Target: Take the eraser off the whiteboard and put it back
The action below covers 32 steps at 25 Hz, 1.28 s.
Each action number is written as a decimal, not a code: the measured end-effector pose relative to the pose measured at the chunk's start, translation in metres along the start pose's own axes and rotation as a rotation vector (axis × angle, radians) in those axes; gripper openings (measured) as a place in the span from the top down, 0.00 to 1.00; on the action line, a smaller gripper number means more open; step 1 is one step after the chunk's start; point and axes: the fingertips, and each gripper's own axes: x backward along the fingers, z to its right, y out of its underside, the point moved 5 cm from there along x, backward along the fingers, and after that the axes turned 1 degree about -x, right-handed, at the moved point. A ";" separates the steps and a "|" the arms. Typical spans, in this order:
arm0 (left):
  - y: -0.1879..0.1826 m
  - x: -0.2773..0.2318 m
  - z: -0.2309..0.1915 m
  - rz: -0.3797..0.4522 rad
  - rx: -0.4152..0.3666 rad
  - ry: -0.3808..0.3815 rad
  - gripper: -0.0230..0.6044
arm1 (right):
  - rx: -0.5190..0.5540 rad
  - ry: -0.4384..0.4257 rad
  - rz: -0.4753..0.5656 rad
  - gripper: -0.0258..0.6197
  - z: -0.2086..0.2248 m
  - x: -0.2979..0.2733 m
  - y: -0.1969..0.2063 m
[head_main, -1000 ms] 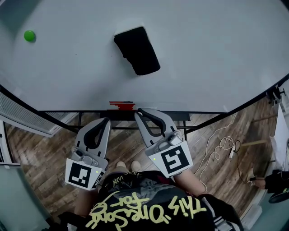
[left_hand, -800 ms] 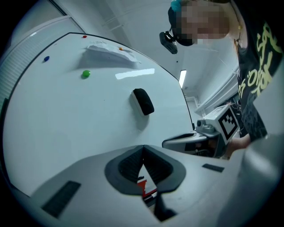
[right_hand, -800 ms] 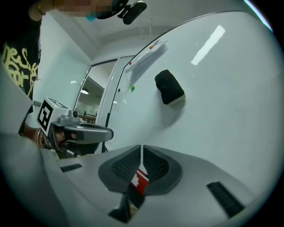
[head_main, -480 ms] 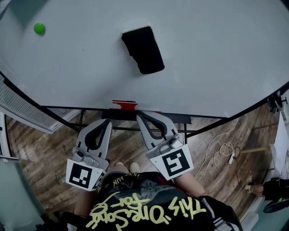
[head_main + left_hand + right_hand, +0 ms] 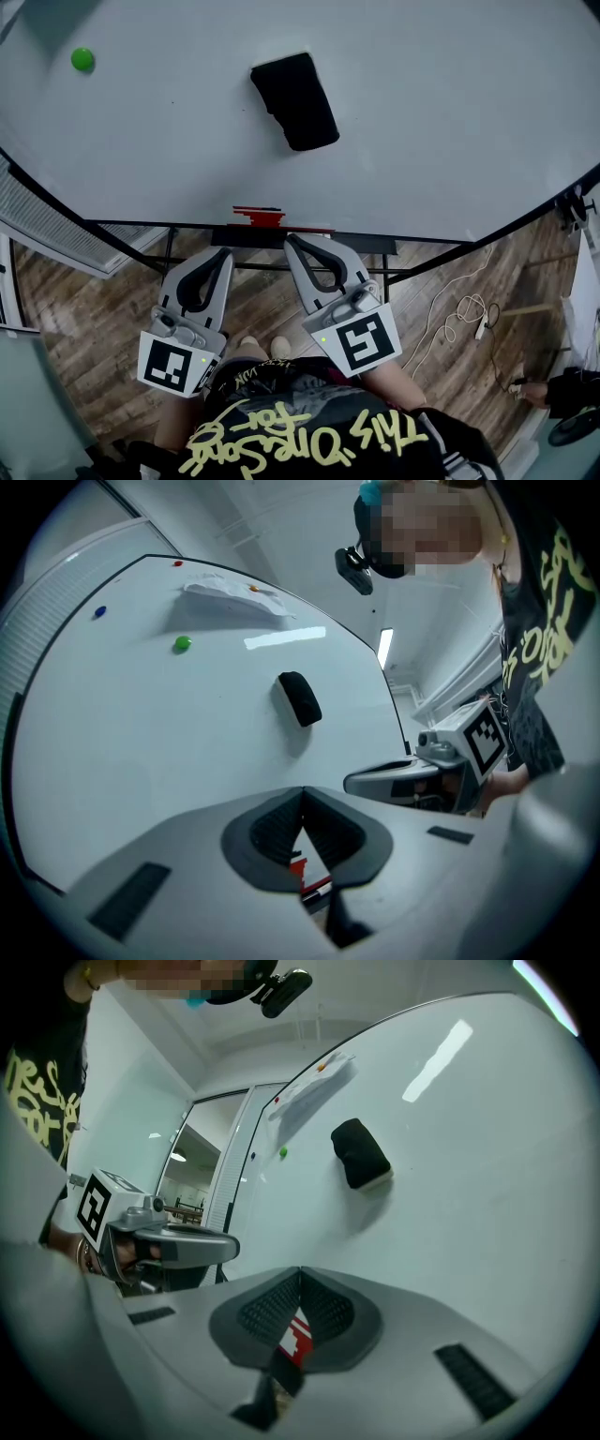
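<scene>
Black rectangular felt eraser (image 5: 294, 101) stuck flat on white whiteboard (image 5: 441, 122), tilted, around mid-board, well above the board's bottom edge. Left gripper (image 5: 221, 253) and right gripper (image 5: 292, 240) side by side just below that bottom edge, well apart from the eraser, both with jaws closed tip to tip and gripping nothing. Small round green magnet (image 5: 83, 59) far left on the board, small red object (image 5: 258, 217) at the board's bottom edge just past the gripper tips.

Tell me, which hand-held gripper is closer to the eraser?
Right. The right hand-held gripper is straight below the eraser, near the bottom edge of the whiteboard. The left hand-held gripper is also low, but off to the left. Neither touches it.
</scene>
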 end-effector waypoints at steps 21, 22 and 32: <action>0.000 0.000 0.006 -0.001 -0.008 0.001 0.95 | 0.002 0.001 -0.014 0.95 -0.001 0.004 0.003; 0.000 0.000 0.006 -0.002 -0.007 -0.001 0.95 | 0.004 0.000 -0.016 0.95 -0.001 0.004 0.003; 0.001 0.000 0.005 0.001 -0.005 -0.008 0.95 | -0.003 -0.005 -0.009 0.95 -0.002 0.002 0.005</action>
